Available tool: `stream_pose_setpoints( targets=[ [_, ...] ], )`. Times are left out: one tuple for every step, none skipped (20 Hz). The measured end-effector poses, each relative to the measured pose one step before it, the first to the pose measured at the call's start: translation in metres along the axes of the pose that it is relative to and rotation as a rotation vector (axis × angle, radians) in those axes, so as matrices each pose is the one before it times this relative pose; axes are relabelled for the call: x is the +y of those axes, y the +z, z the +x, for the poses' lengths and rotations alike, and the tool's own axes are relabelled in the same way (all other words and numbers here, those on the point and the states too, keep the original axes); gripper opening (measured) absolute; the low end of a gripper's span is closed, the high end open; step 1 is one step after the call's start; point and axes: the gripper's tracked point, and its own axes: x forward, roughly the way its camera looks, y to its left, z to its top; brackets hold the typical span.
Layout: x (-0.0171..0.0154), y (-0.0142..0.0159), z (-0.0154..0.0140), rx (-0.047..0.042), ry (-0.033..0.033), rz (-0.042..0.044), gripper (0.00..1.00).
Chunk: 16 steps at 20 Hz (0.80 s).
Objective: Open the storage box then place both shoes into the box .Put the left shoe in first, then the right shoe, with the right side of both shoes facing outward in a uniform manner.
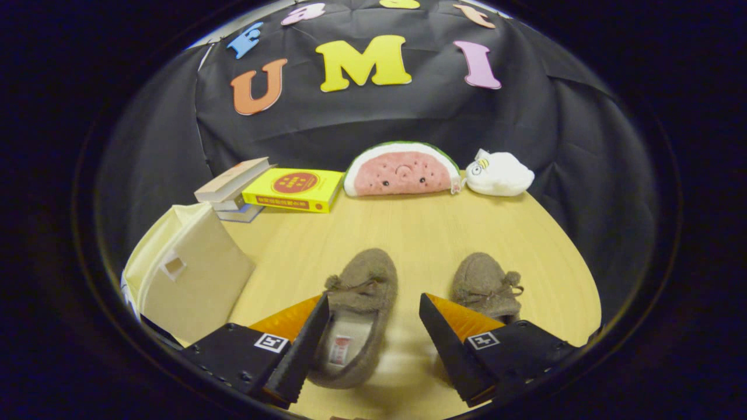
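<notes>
Two shoes wait; the wide-open gripper (373,332) should first lift the lid of the storage box (187,286), near left.

Gripper (373,326) fingers spread wide above the desk (420,233), left shoe (357,315) between them beside the left finger, right shoe (487,287) beyond the right finger, cream storage box (187,274) at the desk's left edge, books (274,186), watermelon plush (401,169) and white plush (499,173) along the far edge

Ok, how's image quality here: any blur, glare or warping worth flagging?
Gripper view: strong fisheye bowing of the table edge; shoes and the open gripper slightly soft; even light, no harsh glare, faint shadows beneath the shoes.
</notes>
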Motion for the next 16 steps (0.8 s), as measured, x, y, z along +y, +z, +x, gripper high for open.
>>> stream_pose_setpoints(
  targets=[
    [-0.00294,-0.00575,0.00345,0.01180,-0.00620,0.00023,0.95],
    [-0.00235,-0.00748,0.00640,0.01526,-0.00843,-0.00691,0.95],
    [-0.00066,-0.00866,0.00530,0.02245,0.00244,-0.01112,0.95],
    [-0.00224,-0.00724,0.00511,0.02772,-0.01075,-0.00276,0.88],
    [-0.00427,-0.00444,0.00517,0.02020,-0.01539,0.00229,0.86],
    [-0.00329,-0.00271,0.00284,0.01184,-0.01081,0.00366,0.85],
    [0.00171,-0.00132,0.00571,0.00437,0.01063,0.00697,0.85],
    [0.00269,-0.00052,0.00068,0.01283,0.01168,0.00479,0.84],
    [0.00286,-0.00125,0.00163,0.01101,0.01633,0.00046,0.76],
    [0.00003,-0.00319,0.00449,0.00851,0.00321,-0.00111,0.69],
    [0.00357,0.00348,0.00002,0.00985,0.01528,-0.00106,0.62],
    [0.00146,-0.00215,0.00166,0.01445,0.00813,0.00765,0.56],
    [0.00498,-0.00035,0.00495,0.02491,0.02151,0.00020,0.49],
    [0.00341,-0.00010,-0.00146,0.02596,0.02251,0.02045,0.38],
    [0.00212,-0.00091,0.00363,0.02937,0.00178,0.00999,0.28],
    [0.00008,0.00182,0.00068,0.02236,-0.00336,-0.00202,0.24]
  ],
)
